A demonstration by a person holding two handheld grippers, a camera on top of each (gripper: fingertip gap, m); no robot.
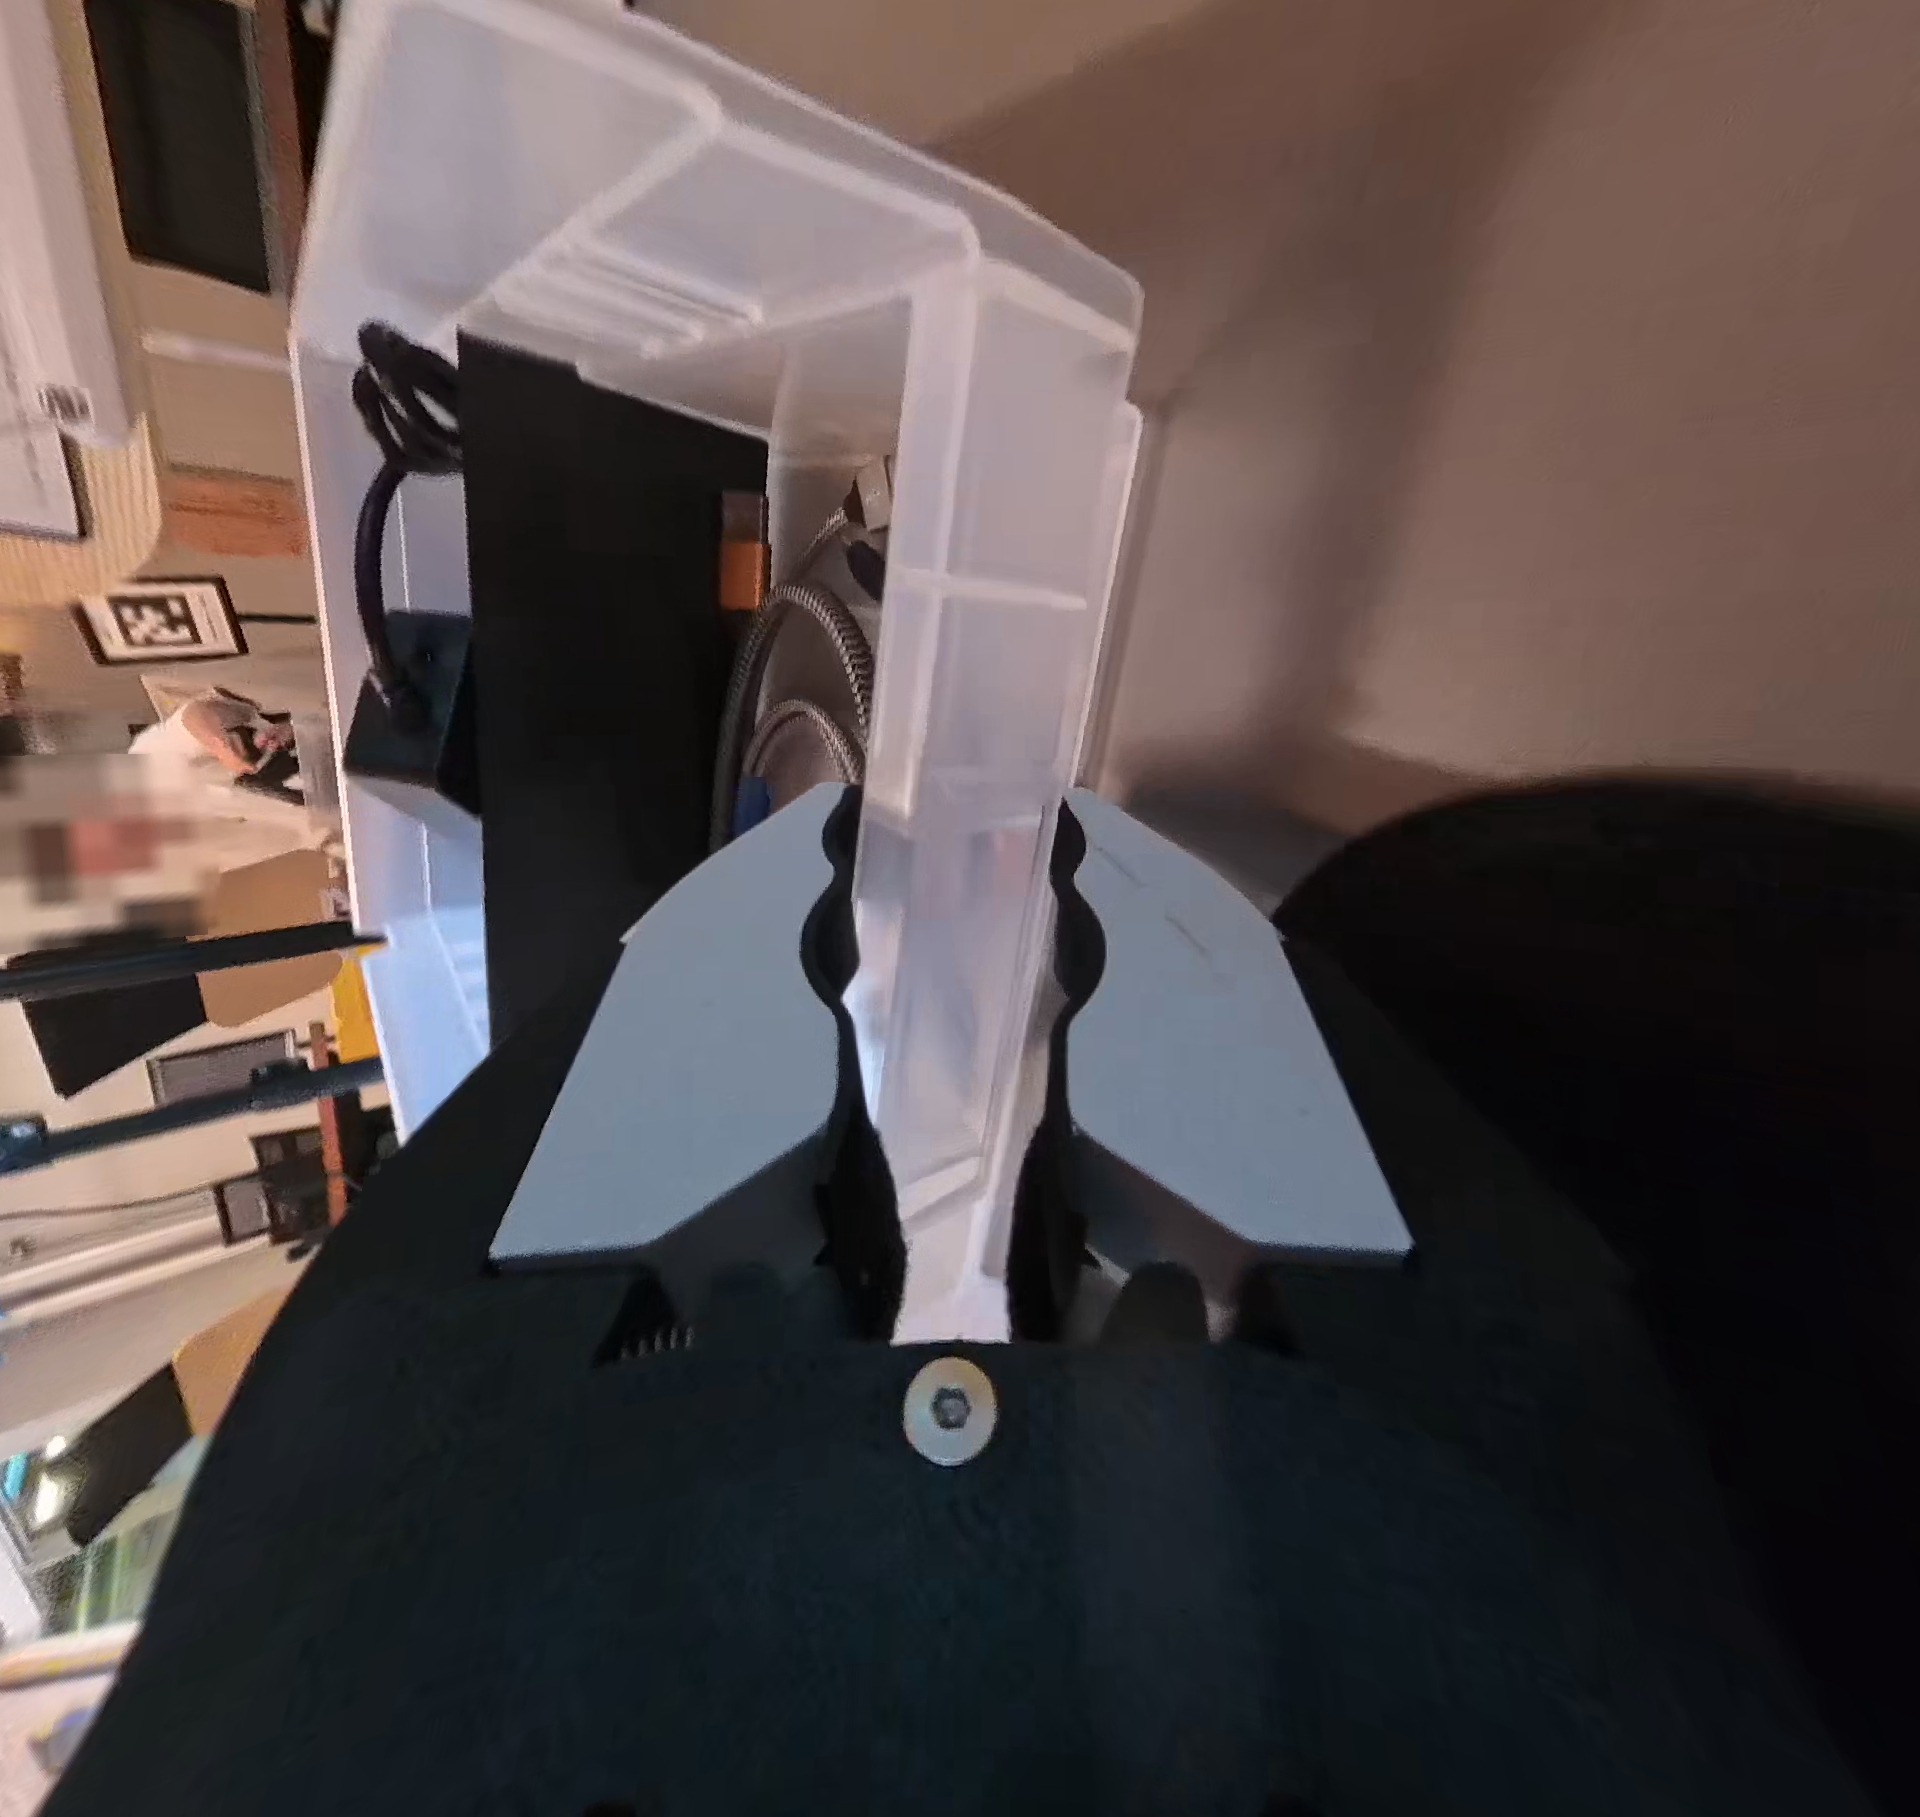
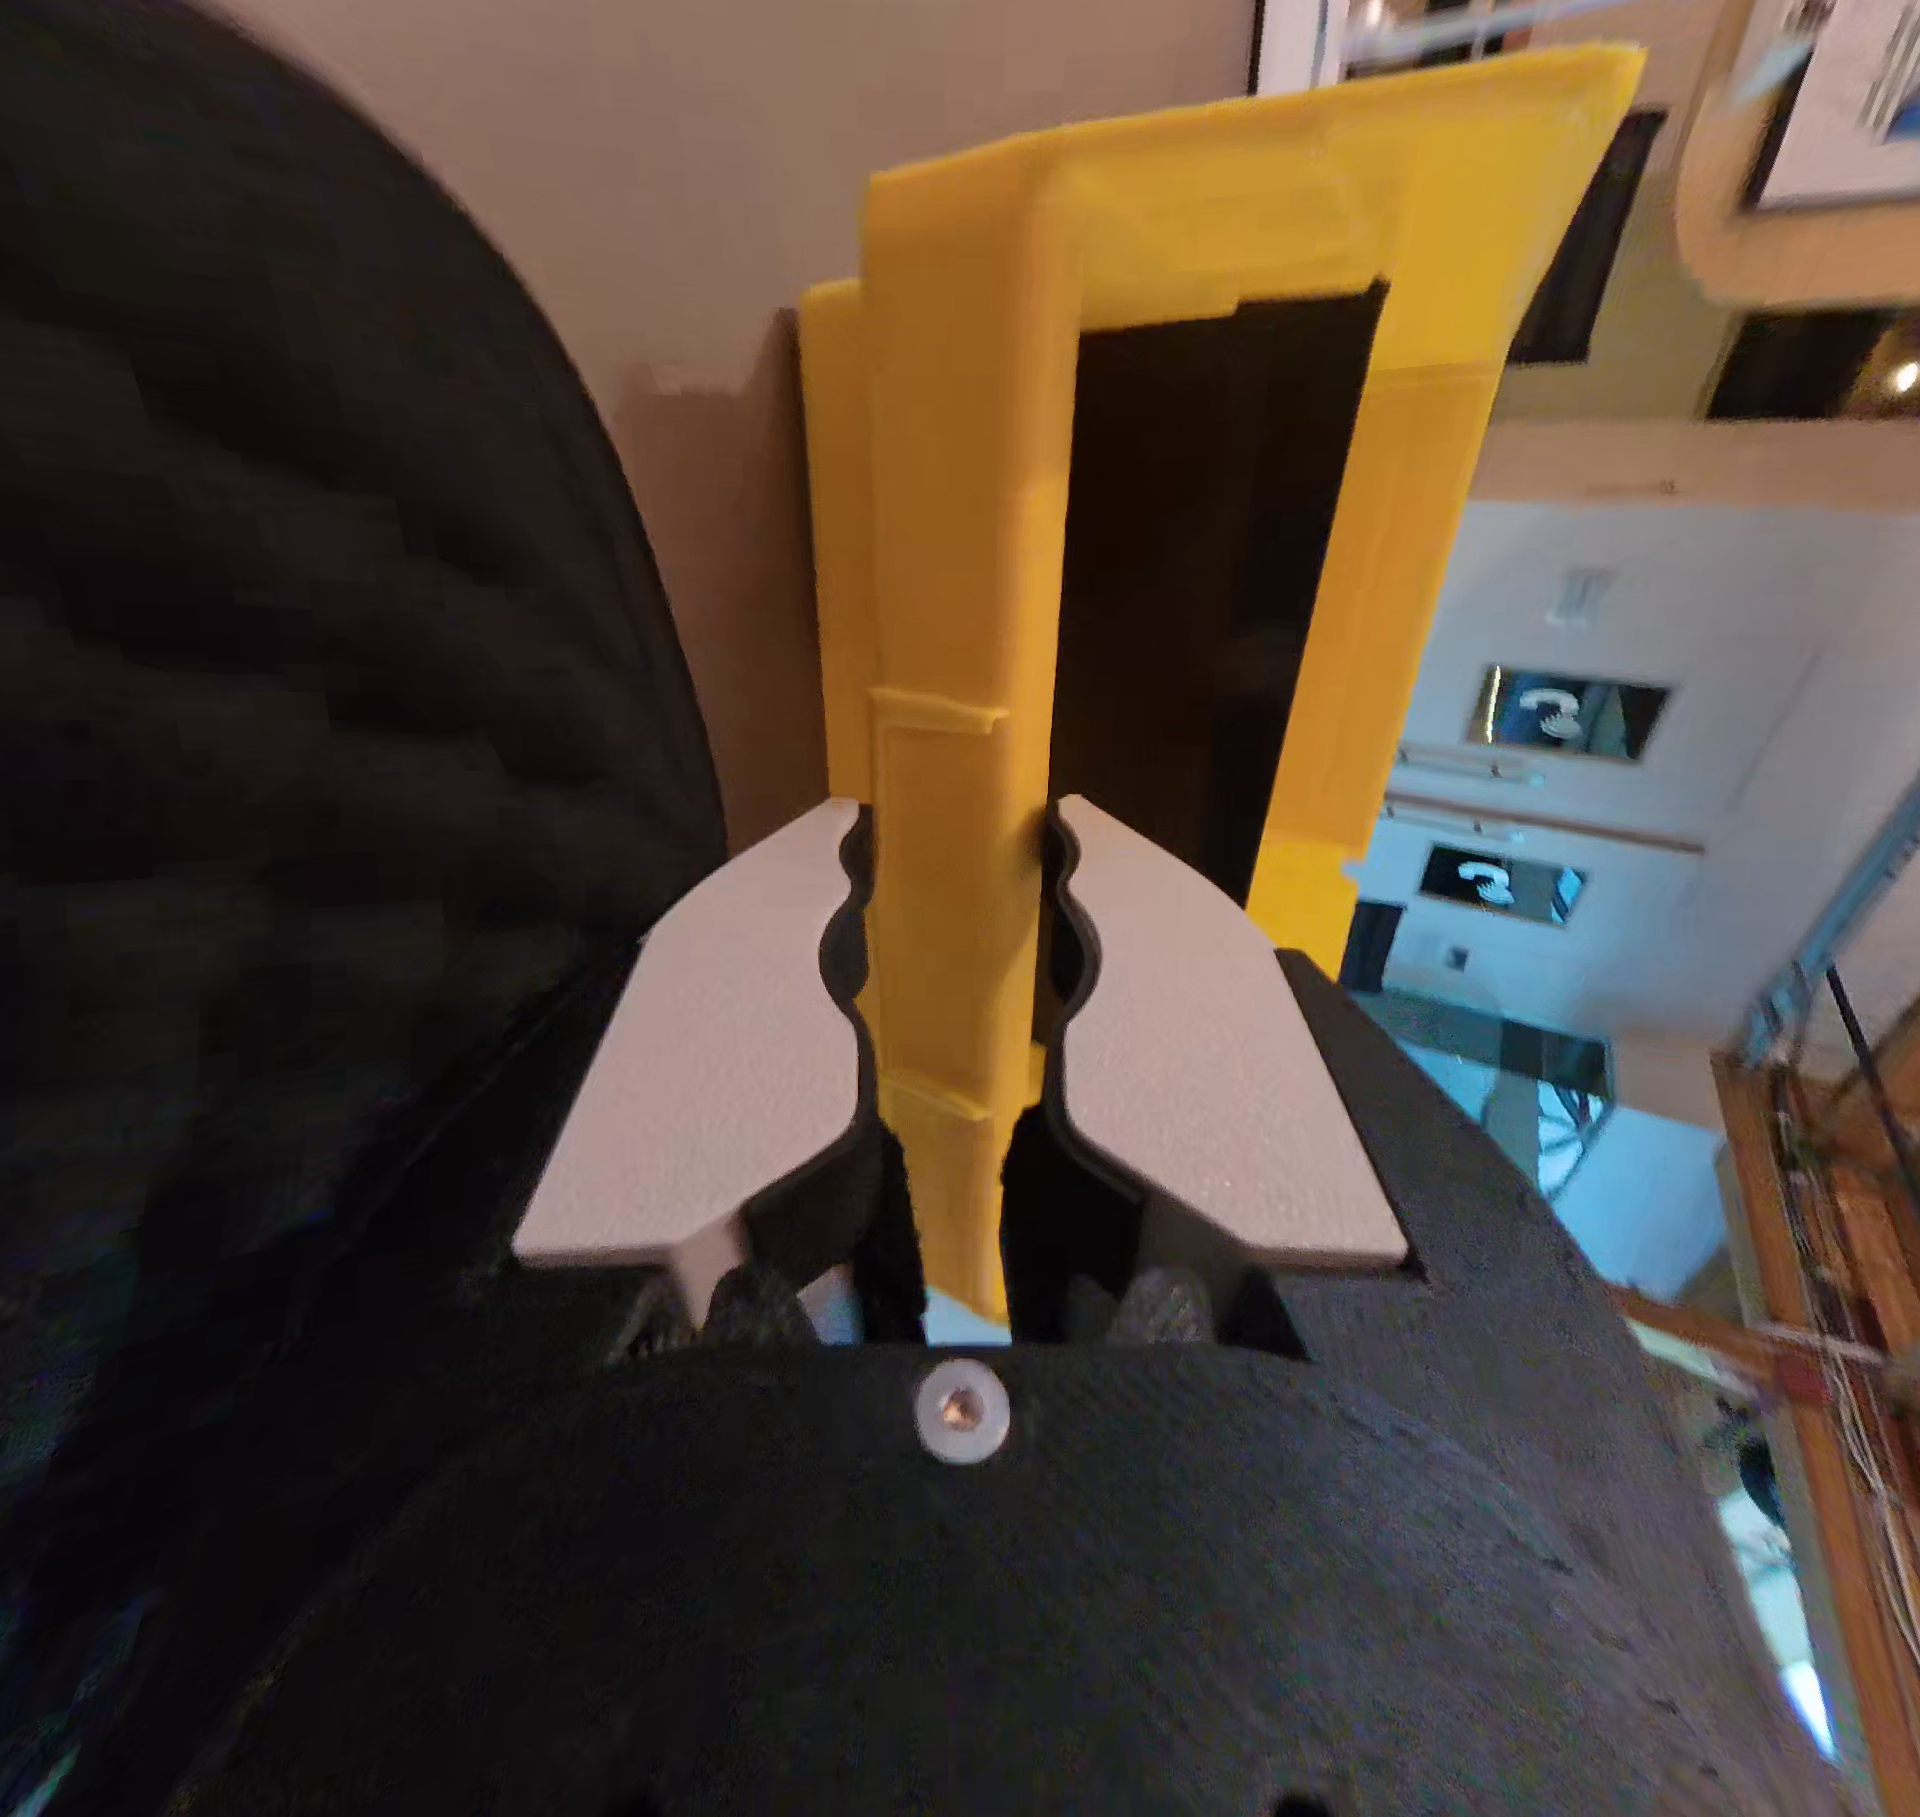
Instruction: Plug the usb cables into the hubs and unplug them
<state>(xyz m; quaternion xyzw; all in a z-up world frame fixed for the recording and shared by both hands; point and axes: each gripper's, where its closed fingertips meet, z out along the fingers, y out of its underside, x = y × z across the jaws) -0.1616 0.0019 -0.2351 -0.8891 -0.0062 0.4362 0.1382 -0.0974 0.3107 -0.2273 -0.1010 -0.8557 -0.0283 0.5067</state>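
Note:
My left gripper (image 1: 956,822) is shut on the rim wall of a translucent plastic bin (image 1: 644,209), held up in the air. Inside the bin I see a small black hub (image 1: 410,718) with a coiled black cable (image 1: 390,396), a flat black panel (image 1: 592,624), an orange USB plug (image 1: 743,552) and a grey braided cable (image 1: 821,645). My right gripper (image 2: 956,822) is shut on the rim of a yellow bin (image 2: 1195,198). The yellow bin's inside (image 2: 1195,572) is dark and I cannot make out its contents. Both views are blurred.
A large dark rounded shape fills the right of the left wrist view (image 1: 1610,1144) and the left of the right wrist view (image 2: 260,624). A beige wall (image 1: 1351,209) is behind both bins. A marker card (image 1: 161,619) and shelving stand far left. My hands' fingertips stand some 30 cm from each other.

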